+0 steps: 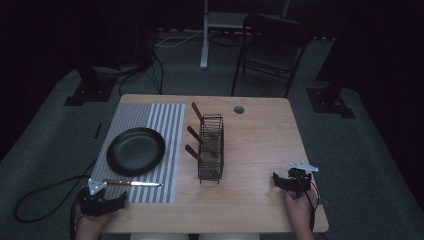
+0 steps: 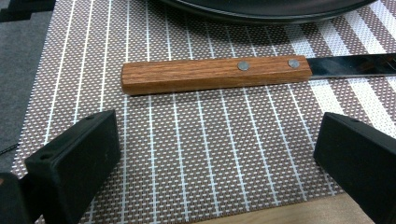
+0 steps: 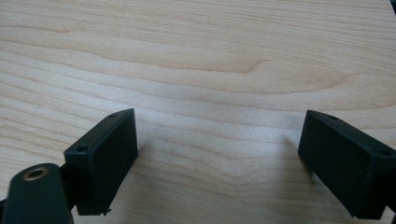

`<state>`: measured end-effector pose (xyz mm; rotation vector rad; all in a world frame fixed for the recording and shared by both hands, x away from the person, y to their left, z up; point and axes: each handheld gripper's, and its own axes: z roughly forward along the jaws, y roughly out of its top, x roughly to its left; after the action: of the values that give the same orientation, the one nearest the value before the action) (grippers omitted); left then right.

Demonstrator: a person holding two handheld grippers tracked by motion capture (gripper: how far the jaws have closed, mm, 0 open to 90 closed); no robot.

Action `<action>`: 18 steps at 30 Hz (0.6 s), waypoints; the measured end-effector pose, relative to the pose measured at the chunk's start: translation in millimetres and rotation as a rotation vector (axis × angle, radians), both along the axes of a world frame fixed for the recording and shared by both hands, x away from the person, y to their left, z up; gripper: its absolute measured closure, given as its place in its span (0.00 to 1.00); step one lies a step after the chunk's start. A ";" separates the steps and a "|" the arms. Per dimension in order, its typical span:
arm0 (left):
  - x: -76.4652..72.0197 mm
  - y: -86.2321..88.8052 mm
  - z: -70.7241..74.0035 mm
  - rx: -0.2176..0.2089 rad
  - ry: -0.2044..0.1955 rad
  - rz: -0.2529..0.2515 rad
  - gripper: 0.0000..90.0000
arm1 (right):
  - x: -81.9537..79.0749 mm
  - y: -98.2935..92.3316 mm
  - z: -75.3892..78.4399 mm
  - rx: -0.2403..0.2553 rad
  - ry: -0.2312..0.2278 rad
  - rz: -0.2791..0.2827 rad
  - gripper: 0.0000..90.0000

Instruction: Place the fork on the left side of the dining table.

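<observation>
Plainly, line by line:

Writing: no brand, label or lettering can be read on any object; the dim high view would probably hide small print anyway.

Left gripper (image 1: 120,200): held low at the near left corner of the table (image 1: 260,150), its grey three-cornered plate on top, pointing toward the placemat. In the left gripper view (image 2: 215,154) its jaws are spread wide with nothing between them but mat.

Left hand (image 1: 90,222): comes in from the bottom edge, wrapped round the gripper's rear.

Right gripper (image 1: 276,179): rests near the table's near right edge, angled toward the left. In the right gripper view (image 3: 217,149) its jaws stand wide apart over bare pale wood, gripping nothing.

Right hand (image 1: 299,210): enters from the bottom right, cable trailing beside it.

Knife (image 1: 132,183): lies flat on the striped placemat (image 1: 165,120), just ahead of the left gripper. Its wooden handle (image 2: 215,73) has two metal rivets; the blade (image 2: 355,65) points to the right.

Plate (image 1: 135,150): black, round, on the placemat just beyond the knife; they seem slightly apart.

Wire rack (image 1: 211,148): stands mid-table, beside the mat's right edge, with three wooden handles (image 1: 193,135) sticking out on its left side.
</observation>
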<state>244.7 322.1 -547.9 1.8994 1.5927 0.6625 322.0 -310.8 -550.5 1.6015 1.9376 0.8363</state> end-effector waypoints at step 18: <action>0.9 -1.8 3.0 0.009 0.023 0.008 0.02 | 0.0 0.0 0.0 0.000 0.000 0.000 0.13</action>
<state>245.6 320.3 -544.9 1.9150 1.6149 0.6544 322.0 -310.8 -550.5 1.6018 1.9378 0.8365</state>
